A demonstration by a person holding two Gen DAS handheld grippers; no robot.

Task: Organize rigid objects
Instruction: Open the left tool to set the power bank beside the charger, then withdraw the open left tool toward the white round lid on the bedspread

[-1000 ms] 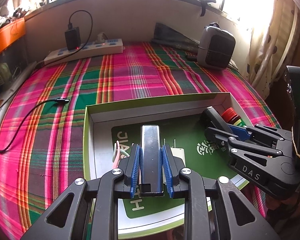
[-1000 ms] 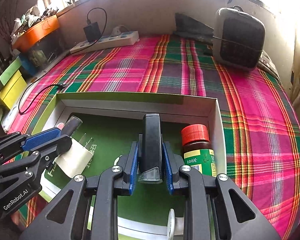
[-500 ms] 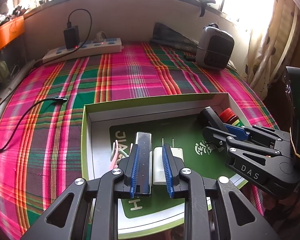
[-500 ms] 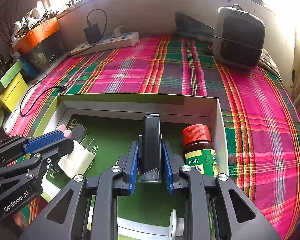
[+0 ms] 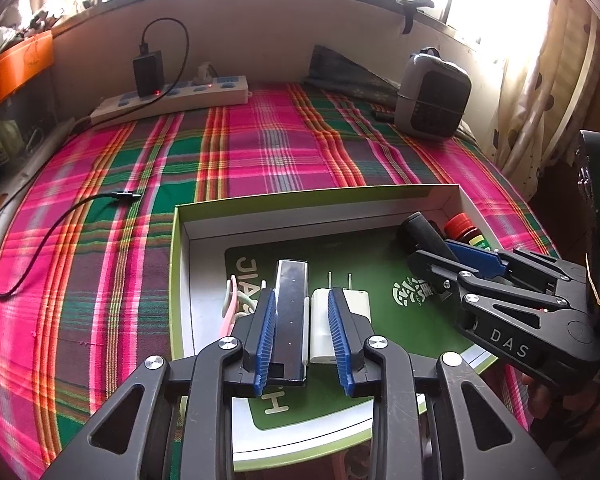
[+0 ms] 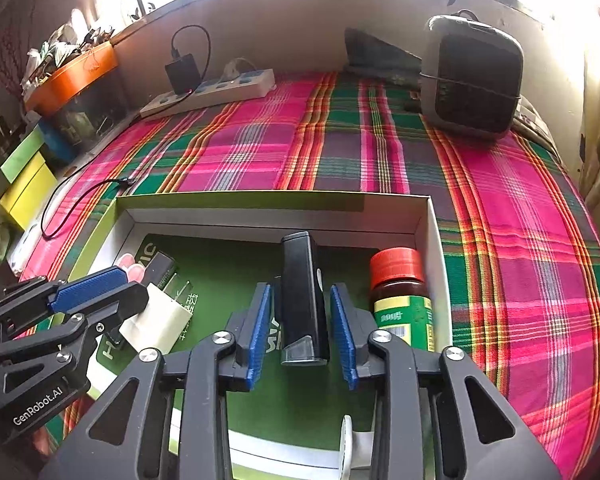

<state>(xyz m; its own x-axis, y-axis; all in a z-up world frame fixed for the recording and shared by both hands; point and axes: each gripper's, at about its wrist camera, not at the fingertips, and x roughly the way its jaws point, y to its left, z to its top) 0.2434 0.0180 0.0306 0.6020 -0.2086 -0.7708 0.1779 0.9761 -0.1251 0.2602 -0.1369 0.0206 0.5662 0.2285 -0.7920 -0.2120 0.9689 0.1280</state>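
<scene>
Two hand-held grippers point steeply down into a shallow green-rimmed box point(image 5: 176, 264) that sits on a bright plaid cloth point(image 5: 260, 160).

The left gripper point(image 5: 302, 342) has its jaws opening. Between them lies a flat dark bar point(image 5: 290, 312) on the box floor. Its long axis runs straight away from the camera, in line with the fingers. The bar sits close against the left blue pad, while a clear gap shows on its right side, so it appears released rather than gripped. A white plug point(image 5: 340, 320) lies just beside the bar, partly under the right finger, prongs pointing away.

The right gripper point(image 6: 302, 336) also has its jaws opening. A black stick-shaped device point(image 6: 302, 300) lies between them, again lengthwise along the fingers, with daylight on both sides, so neither pad presses it. Just to its right, near the box's right wall, stands a brown bottle point(image 6: 400, 304) with a red cap.

Each object lies directly beneath its own gripper, so each hand is the nearer one to the thing it has just let go. Judging from this, both items look placed in the box, and the coming move likely calls for each gripper to draw straight back along that shared long axis, so the pads slide clear without nudging bar, plug or bottle.
</scene>
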